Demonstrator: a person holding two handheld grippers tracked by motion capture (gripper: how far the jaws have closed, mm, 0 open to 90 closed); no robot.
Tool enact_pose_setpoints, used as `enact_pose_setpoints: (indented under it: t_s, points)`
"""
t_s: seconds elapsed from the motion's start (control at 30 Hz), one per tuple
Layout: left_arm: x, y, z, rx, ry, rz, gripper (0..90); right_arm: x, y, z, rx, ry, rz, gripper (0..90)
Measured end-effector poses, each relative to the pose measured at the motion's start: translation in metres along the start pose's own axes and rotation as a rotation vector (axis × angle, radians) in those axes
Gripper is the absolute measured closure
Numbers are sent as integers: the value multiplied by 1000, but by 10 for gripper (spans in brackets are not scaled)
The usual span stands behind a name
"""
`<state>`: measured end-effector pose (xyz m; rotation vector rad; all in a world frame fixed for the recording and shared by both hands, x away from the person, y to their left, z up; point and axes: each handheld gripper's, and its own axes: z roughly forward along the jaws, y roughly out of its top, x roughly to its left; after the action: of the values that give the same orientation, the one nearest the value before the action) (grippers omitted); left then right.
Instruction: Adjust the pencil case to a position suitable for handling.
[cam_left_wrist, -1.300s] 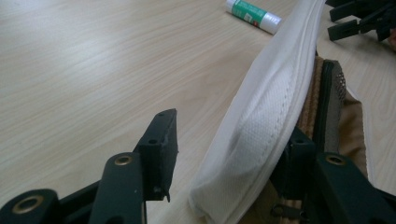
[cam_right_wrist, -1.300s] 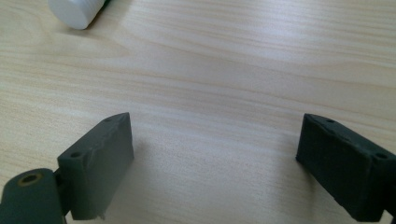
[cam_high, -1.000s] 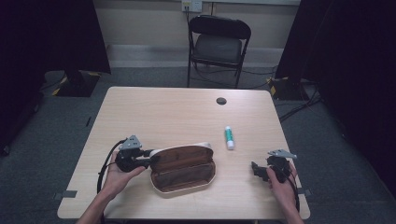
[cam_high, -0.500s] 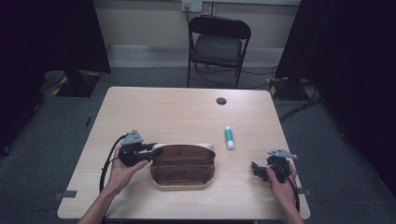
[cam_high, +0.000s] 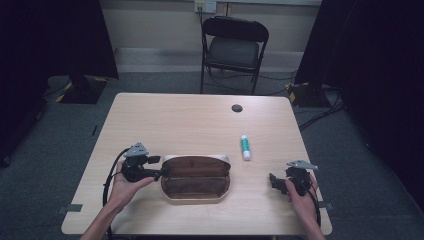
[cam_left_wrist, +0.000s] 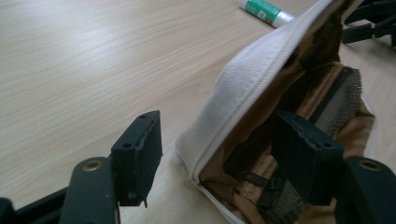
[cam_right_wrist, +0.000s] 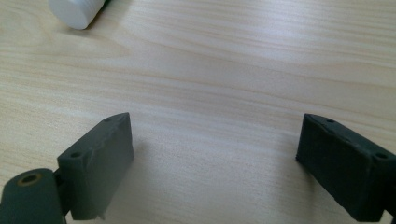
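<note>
An open pouch (cam_high: 196, 177), cream outside and brown inside, lies at the table's front middle. My left gripper (cam_high: 159, 167) is at its left end. Its jaws have just been opening and stand apart, with the pouch's cream zip edge (cam_left_wrist: 252, 70) loose between them; the left gripper's (cam_left_wrist: 224, 144) one jaw is outside on the table, the other inside the brown lining. A green and white glue stick (cam_high: 245, 147) lies right of the pouch, also seen as the glue stick (cam_left_wrist: 267, 11) beyond it. My right gripper (cam_high: 274, 181) rests open at the front right, and the right gripper (cam_right_wrist: 215, 163) has bare table between its jaws.
A small black round disc (cam_high: 237, 108) sits near the table's far edge. A black folding chair (cam_high: 234, 45) stands behind the table. The glue stick's white cap (cam_right_wrist: 74, 10) lies ahead of the right gripper. Cables run on the floor at both sides.
The left gripper's jaws have parted and released the pouch's left end. The pouch, tilted a second ago, now lies squarer and more open. The right hand has not moved.
</note>
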<state>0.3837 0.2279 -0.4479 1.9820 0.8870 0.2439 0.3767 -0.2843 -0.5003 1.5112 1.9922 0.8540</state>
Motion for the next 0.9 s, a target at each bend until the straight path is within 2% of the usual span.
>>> enact_pose_setpoints:
  t_s: [0.17, 0.2, 0.23, 0.33, 0.37, 0.47, 0.6, 0.67, 0.7, 0.77, 0.83, 0.87, 0.9]
  points:
    - [0, 1, -6, -6, 9, -2, 284, 0, 0, 0, 0, 1, -1, 99]
    - [-1, -2, -12, 7, 26, 15, 260, 0, 0, 0, 0, 1, -1, 98]
    - [-1, -5, -16, 2, 40, 15, 253, 0, 0, 0, 0, 1, -1, 99]
    - [1, -10, -22, -4, 42, -3, 243, 0, 0, 0, 0, 1, -1, 99]
    - [2, -12, -25, -3, 43, 2, 233, 0, 0, 0, 0, 1, -1, 99]
    - [6, -17, -31, 15, 45, -7, 206, 0, 0, 0, 0, 1, -1, 98]
    - [16, -29, -37, 11, 71, -45, 191, 0, 0, 1, 5, -5, 7, 73]
    - [23, -38, -40, 52, 102, -47, 181, -1, 0, 1, 7, -9, 9, 71]
    - [23, -38, -40, 52, 102, -47, 181, -1, 0, 1, 8, -9, 9, 71]
    - [29, -43, -42, 46, 119, -72, 181, -1, 0, 1, 7, -8, 8, 72]
    - [37, -48, -42, 61, 174, -63, 180, 0, 0, 1, 7, -3, 4, 72]
    - [37, -48, -42, 61, 174, -63, 180, 0, 0, 1, 7, -3, 4, 72]
    - [44, -51, -40, 76, 204, -83, 181, 0, 0, 1, 7, -9, 9, 72]
